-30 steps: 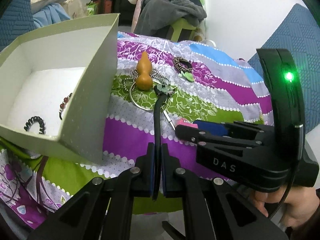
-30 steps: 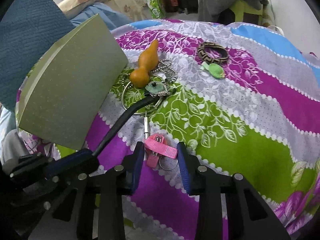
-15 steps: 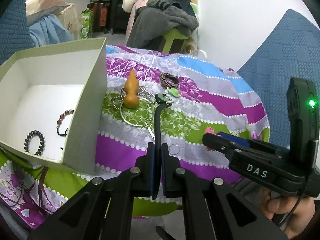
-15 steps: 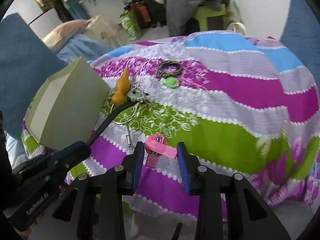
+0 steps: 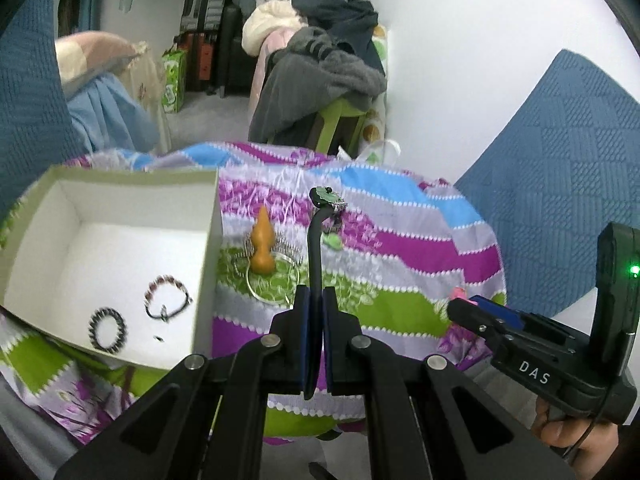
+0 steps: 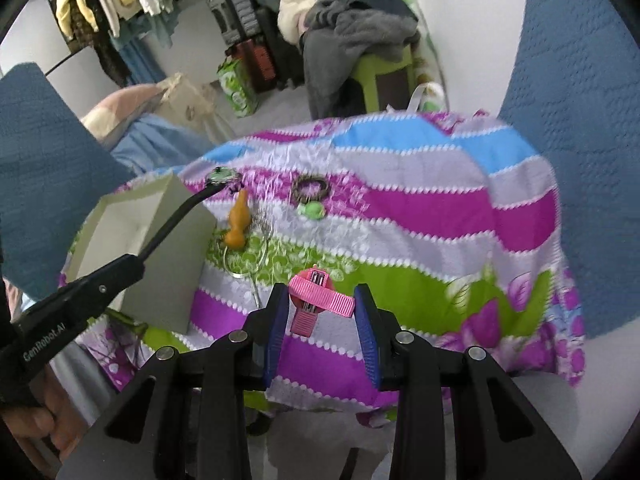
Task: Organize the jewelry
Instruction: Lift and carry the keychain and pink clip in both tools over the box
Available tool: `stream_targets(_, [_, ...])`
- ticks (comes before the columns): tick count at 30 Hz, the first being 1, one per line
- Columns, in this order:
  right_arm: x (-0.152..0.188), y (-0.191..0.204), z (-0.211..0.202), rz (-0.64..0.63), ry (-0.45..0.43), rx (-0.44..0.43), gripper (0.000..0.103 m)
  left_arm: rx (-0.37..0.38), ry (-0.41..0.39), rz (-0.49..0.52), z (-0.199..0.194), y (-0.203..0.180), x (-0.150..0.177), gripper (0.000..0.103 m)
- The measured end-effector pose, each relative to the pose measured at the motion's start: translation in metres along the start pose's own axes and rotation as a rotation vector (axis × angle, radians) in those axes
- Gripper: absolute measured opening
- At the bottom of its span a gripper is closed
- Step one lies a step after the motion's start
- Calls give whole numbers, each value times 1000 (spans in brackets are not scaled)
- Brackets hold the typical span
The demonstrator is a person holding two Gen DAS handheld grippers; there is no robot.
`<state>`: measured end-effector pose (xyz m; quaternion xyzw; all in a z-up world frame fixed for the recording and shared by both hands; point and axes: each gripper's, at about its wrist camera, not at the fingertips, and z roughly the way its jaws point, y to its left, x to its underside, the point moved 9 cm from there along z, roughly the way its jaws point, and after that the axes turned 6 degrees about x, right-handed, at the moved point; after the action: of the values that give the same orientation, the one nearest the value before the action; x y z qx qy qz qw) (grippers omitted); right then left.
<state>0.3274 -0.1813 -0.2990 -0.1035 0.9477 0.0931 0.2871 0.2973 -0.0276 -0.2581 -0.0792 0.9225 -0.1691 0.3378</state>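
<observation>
The left gripper (image 5: 314, 320) is clenched on a black cord (image 5: 316, 248), which rises to a green pendant (image 5: 326, 199) at 12 o'clock, lifted clear of the cloth (image 5: 420, 240). The lower end of the cord is hidden between the pads. The right gripper (image 6: 322, 316) grasps a pink clip (image 6: 316, 300); its jaws stand apart with the clip between them, and whether both pads touch it is hard to tell. The box (image 5: 208, 240) lies at 9 o'clock in the left view, with a beaded bracelet (image 5: 166, 298) and a dark hair tie (image 5: 106, 327) inside. An orange gourd (image 5: 262, 248) lies on a wire ring (image 5: 272, 284), partly hiding it. A brown ring (image 6: 310, 190) and a green piece (image 6: 311, 211) are blurred at 12 o'clock in the right view.
</observation>
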Motion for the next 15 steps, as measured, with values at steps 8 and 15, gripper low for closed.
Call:
stream_targets(8, [-42,7,-44,-2,-84,26,31,16,-69,13,-46,-6,-48,3])
stream_targets(15, [-91,34,-81,-17,-185,18,31,7,-150,43,-93,-5,-90,3])
